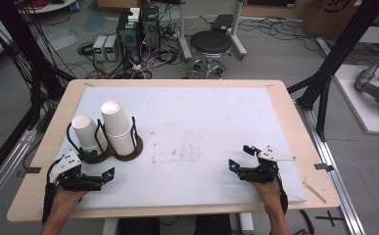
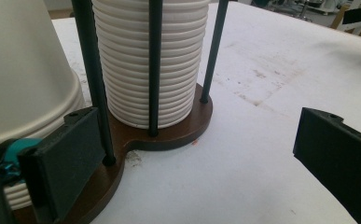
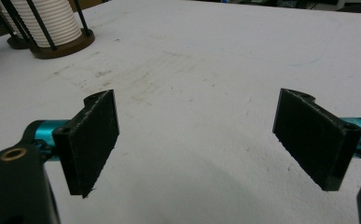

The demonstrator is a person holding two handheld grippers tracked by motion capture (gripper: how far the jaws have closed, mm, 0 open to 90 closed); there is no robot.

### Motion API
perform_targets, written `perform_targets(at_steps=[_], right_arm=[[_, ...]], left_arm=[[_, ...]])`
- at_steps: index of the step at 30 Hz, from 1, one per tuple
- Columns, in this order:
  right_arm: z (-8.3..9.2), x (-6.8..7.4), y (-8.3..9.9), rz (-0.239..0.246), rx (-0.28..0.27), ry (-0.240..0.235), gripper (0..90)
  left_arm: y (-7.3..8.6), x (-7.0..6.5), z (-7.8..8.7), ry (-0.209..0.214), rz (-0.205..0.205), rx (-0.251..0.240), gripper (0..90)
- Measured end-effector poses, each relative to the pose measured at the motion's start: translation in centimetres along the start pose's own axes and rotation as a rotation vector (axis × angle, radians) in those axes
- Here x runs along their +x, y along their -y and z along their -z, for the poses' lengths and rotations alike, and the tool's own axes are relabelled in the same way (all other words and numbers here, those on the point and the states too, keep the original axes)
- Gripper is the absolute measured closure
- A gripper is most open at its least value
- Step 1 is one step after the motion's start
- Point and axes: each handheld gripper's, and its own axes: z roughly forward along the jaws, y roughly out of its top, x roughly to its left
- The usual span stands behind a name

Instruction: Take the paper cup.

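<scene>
Two stacks of upturned white paper cups stand in a brown double holder (image 1: 128, 152) with thin black rods, at the left of the white mat. The taller stack (image 1: 117, 126) is on the right, the shorter stack (image 1: 89, 133) on the left. My left gripper (image 1: 98, 165) rests on the mat just in front of the holder, open, nothing between its jaws. In the left gripper view the ribbed taller stack (image 2: 150, 60) and the holder base (image 2: 169, 135) are close ahead of the left gripper (image 2: 199, 158). My right gripper (image 1: 241, 156) sits open on the mat at the right, apart from the cups.
The white mat (image 1: 201, 127) covers most of the wooden table (image 1: 295, 122). A thin wooden stick (image 1: 314, 189) lies near the table's right front corner. Beyond the far edge, a black stool (image 1: 210, 45) and computer boxes (image 1: 138, 32) stand on the floor.
</scene>
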Motion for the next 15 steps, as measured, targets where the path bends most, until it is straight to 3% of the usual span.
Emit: perform_targets(at_steps=[15], right_arm=[[-0.05, -0.06, -0.03, -0.009, 0.008, -0.012, 14.8]], left_arm=[[-0.01, 0.03, -0.02, 0.000, 0.001, 0.001, 1.9]])
